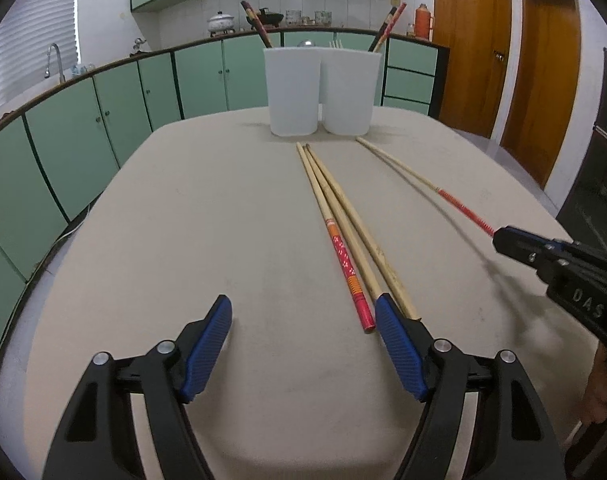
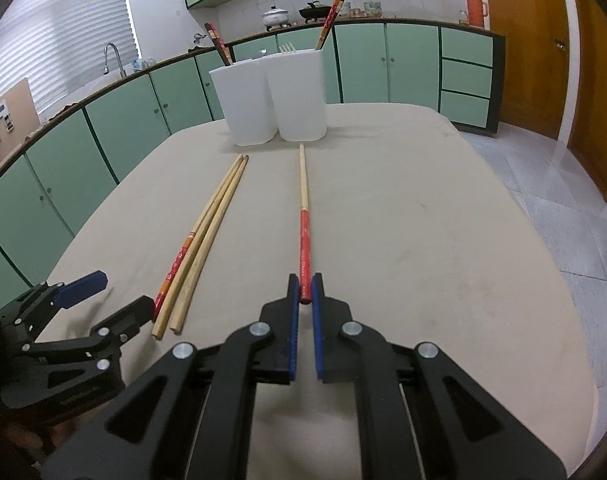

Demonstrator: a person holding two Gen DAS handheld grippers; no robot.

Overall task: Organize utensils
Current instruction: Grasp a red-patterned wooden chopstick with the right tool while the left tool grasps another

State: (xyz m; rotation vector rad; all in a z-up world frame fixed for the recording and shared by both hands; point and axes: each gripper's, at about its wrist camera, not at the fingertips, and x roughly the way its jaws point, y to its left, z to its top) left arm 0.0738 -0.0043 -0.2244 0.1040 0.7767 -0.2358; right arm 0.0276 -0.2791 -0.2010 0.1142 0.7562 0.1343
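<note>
On the beige table lie three chopsticks side by side: one with a red and orange patterned end [image 1: 345, 266] [image 2: 175, 270] and two plain wooden ones [image 1: 361, 236] [image 2: 201, 248]. My left gripper [image 1: 303, 308] [image 2: 115, 296] stands open at their near ends. Its right pad covers the end of one plain stick, and nothing is pressed between the pads. My right gripper [image 2: 305, 286] [image 1: 503, 240] is shut on the red end of a fourth chopstick [image 2: 304, 232] [image 1: 423, 178]. The pale tip of that stick points toward two white containers [image 1: 293, 92] [image 2: 299, 96] at the table's far side.
Both containers hold red-patterned chopsticks [image 2: 333, 12]; a fork's tines [image 2: 288, 47] show in the right one. Green cabinets [image 1: 103, 112] and a counter run behind the table. Wooden doors [image 1: 543, 80] stand at the right, and the tiled floor [image 2: 563, 208] shows past the table's right edge.
</note>
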